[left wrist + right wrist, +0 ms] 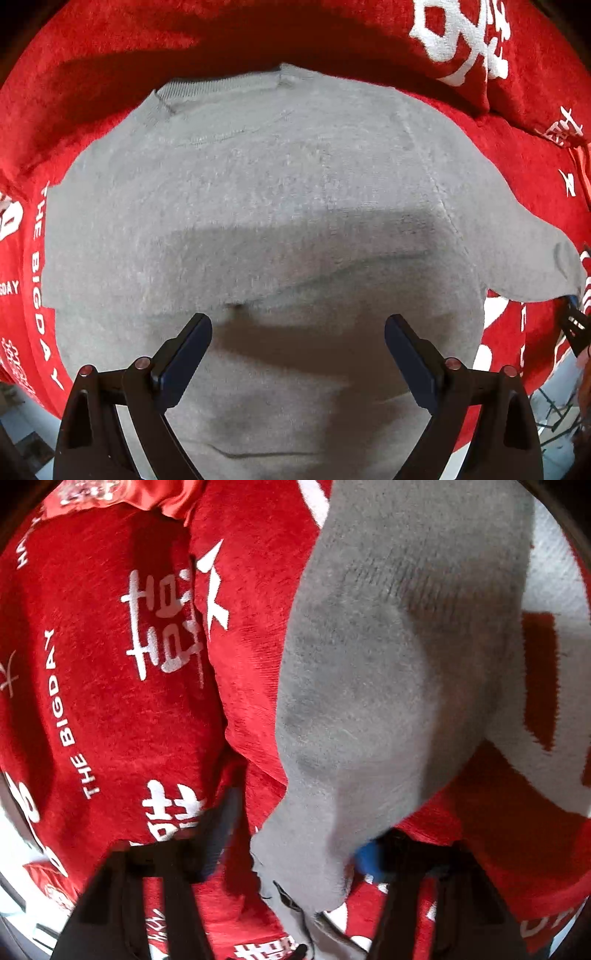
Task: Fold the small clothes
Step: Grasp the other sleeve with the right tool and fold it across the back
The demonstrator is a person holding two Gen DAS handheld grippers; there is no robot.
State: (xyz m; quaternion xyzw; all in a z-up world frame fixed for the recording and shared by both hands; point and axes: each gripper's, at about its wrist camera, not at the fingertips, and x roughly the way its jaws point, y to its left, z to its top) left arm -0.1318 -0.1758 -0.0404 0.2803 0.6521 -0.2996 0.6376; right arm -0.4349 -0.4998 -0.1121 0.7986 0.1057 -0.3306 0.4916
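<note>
One grey shirt on one red cloth, two grippers over it.

The left gripper (298, 347) points down with its two fingers spread wide and released, nothing between them, above the lower half of the grey shirt (266, 192), which lies flat with its collar at 12 o'clock and one sleeve reaching out to 3 o'clock. The right gripper (295, 853) looks parted in its blurred view with a fold of the shirt (388, 686) draped between its fingers, so I cannot tell whether it is clenched. The red cloth (110, 44) with white lettering covers the surface all round.
</note>
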